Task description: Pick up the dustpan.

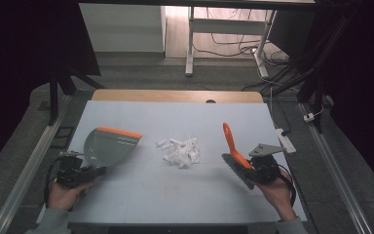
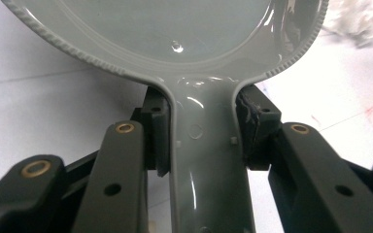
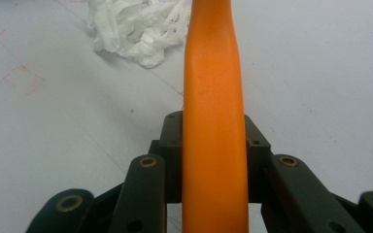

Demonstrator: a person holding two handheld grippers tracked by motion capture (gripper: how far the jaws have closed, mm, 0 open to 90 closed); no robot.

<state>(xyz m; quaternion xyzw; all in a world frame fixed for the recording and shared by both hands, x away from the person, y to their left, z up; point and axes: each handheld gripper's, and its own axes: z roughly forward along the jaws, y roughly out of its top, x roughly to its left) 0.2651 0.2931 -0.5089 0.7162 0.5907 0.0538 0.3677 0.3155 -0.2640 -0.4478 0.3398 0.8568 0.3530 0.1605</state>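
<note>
White paper scraps (image 1: 180, 151) lie unswept mid-counter (image 1: 141, 195); left gripper (image 1: 80, 171) jaws clamp the dustpan (image 1: 108, 145), right gripper (image 1: 258, 170) jaws the orange-handled brush (image 1: 234, 148).

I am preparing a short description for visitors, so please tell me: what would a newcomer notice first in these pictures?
First comes the pile of white paper scraps in the middle of the pale table. To its left, the left claw is shut on the handle of a grey dustpan with an orange lip. To its right, the right claw grips the bright orange handle of a brush, which points up and away from the person.
</note>
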